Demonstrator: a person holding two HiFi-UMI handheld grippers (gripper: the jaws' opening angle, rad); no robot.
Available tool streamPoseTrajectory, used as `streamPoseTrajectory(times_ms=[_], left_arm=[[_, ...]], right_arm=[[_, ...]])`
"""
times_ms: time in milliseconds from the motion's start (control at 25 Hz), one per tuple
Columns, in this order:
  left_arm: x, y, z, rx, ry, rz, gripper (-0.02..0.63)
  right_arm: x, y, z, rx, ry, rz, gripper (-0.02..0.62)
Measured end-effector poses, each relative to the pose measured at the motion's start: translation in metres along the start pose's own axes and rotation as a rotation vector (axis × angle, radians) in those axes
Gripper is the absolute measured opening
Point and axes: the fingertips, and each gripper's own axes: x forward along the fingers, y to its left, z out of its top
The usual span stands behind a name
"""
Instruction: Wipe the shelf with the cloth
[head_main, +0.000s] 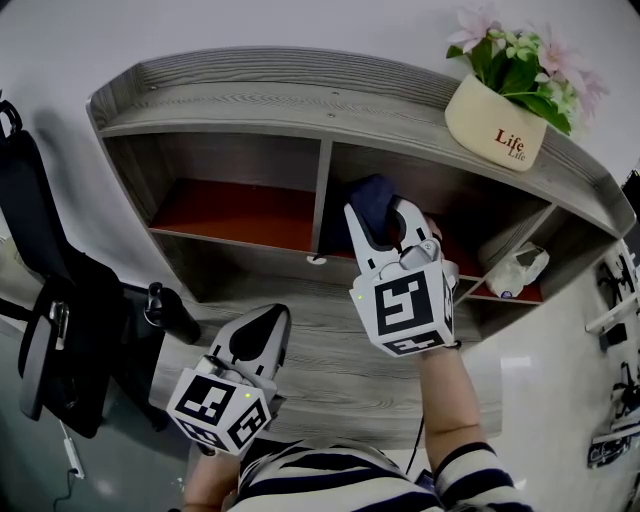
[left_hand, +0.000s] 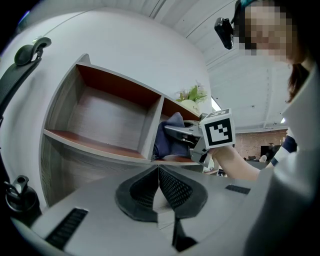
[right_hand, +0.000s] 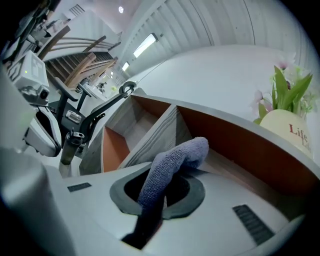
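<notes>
The grey wooden shelf has two red-floored compartments. My right gripper reaches into the right compartment, shut on a dark blue cloth. In the right gripper view the cloth runs up between the jaws and droops onto the compartment floor. The left gripper view shows the cloth bunched against the divider, with the right gripper behind it. My left gripper hangs low in front of the shelf, shut, nothing between its pads.
A cream flower pot stands on the shelf top at the right. A crumpled white thing lies in the far-right compartment. A black office chair stands to the left. The left compartment holds nothing.
</notes>
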Motion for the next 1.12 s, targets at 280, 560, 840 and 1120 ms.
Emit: streamPoseTrajectory(times_ms=[280,560,840,1120], left_arm=[[0.001,0.0,0.005,0.002,-0.011,-0.005,0.015],[0.002,-0.002,0.002,0.005,-0.003,-0.011,0.017],[0.002,0.0,0.0,0.002,0.002,-0.006,0.017],[0.006,-0.003,-0.001,0.003,0.007,-0.021,0.017]], right_arm=[[-0.002,0.003,-0.004,0.006,0.02,0.003,0.044],[0.021,0.031,-0.043,-0.136,0.161,0.084,0.044],[0.029,0.046,-0.064,-0.286,0.251,0.121,0.044],[0.022,0.028,-0.083,-0.33,0.334,0.06,0.044]])
